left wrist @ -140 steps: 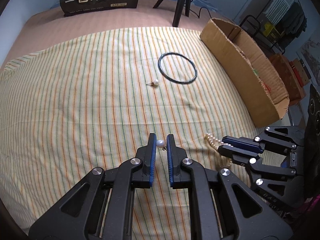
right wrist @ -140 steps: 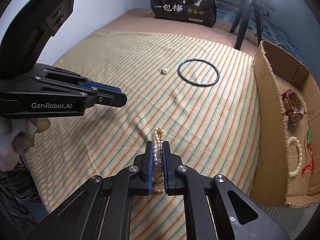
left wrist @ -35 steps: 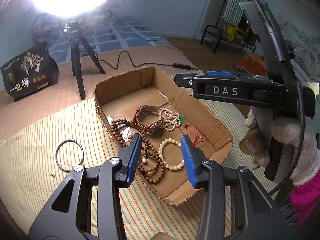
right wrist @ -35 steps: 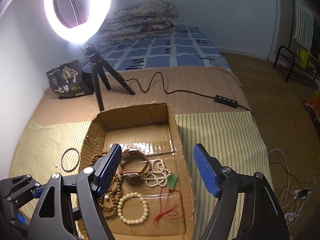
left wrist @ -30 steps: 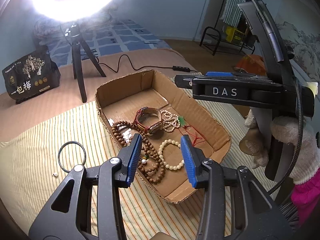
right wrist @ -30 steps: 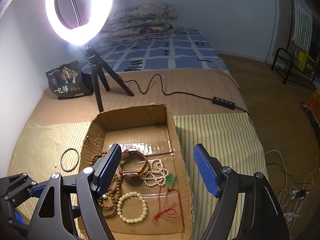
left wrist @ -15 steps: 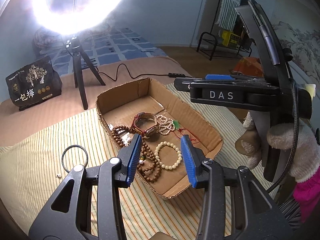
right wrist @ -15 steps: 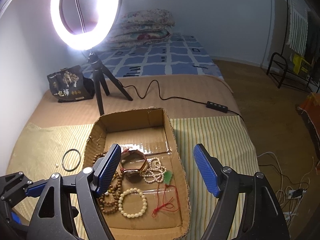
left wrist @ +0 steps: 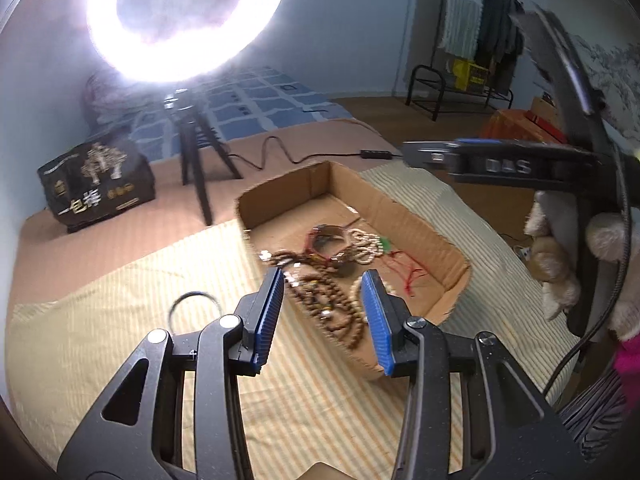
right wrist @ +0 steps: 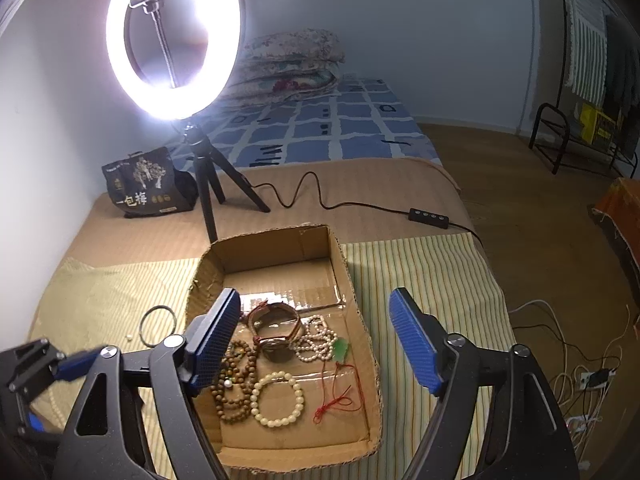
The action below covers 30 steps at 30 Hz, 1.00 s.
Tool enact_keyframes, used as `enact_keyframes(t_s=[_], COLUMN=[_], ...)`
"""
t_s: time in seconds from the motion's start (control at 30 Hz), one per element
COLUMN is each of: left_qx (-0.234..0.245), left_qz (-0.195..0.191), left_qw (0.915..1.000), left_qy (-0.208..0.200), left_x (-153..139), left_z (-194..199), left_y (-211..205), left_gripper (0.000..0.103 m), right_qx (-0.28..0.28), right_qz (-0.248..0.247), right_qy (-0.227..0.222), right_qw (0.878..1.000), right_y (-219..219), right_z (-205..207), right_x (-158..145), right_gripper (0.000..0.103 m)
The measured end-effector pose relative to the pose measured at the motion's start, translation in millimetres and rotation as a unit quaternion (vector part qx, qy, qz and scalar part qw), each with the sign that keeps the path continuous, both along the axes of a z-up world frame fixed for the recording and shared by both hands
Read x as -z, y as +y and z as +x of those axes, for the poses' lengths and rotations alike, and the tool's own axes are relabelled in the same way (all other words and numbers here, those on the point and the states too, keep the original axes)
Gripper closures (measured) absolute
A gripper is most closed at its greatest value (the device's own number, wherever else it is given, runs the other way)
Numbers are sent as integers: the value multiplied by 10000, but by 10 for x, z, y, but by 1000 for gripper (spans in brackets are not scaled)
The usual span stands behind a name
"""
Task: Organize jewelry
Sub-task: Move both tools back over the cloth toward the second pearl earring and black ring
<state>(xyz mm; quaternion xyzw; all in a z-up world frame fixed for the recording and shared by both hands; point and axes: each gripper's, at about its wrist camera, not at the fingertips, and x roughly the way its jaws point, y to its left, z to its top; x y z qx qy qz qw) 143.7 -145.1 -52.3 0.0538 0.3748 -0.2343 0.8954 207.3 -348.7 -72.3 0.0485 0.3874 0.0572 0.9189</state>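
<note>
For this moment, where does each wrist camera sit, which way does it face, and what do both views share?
Left wrist: on the left tongs, above the striped cloth, facing the cardboard box; its open fingers, the right tongs and a gloved hand show.
Right wrist: on the right tongs, high over the box's near end, facing the ring light; its wide-open fingers and the left tongs show.
Shared: box, ring light, black bangle, snack bag.

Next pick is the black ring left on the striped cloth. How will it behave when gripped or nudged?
The black ring looks like a thin closed hoop lying flat, so probably stiff and light. Its low profile on the soft cloth may make it hard to get a finger under. Tipped on edge, it might roll.
</note>
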Motion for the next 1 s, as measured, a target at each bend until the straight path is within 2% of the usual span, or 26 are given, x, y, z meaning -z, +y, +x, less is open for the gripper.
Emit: enact_keyframes(t_s=[0.2, 0.53, 0.67, 0.9, 1.0], left_qx=[-418, -1199, -1217, -884, -807], left_qz=[-42, -252, -236, -81, -45], left_qw=[9991, 9925, 9922, 9953, 9955], left_qy=[-57, 35, 155, 386, 494], left_x=[-90, -110, -49, 192, 335], left_z=[66, 172, 211, 230, 249], left_y=[525, 1451, 1624, 1774, 1839], left_gripper=[62, 62, 62, 62, 62], right_qx=[-74, -555, -777, -1309, -1537], right_qz=[224, 734, 778, 894, 730], right_qy=[-142, -190, -186, -60, 8], right_qw=[9996, 9956, 9938, 9873, 9854], right_y=[38, 312, 525, 995, 1251], right_z=[-69, -105, -129, -189, -262], right_x=[-88, -136, -153, -100, -20], right_gripper=[22, 22, 23, 24, 24])
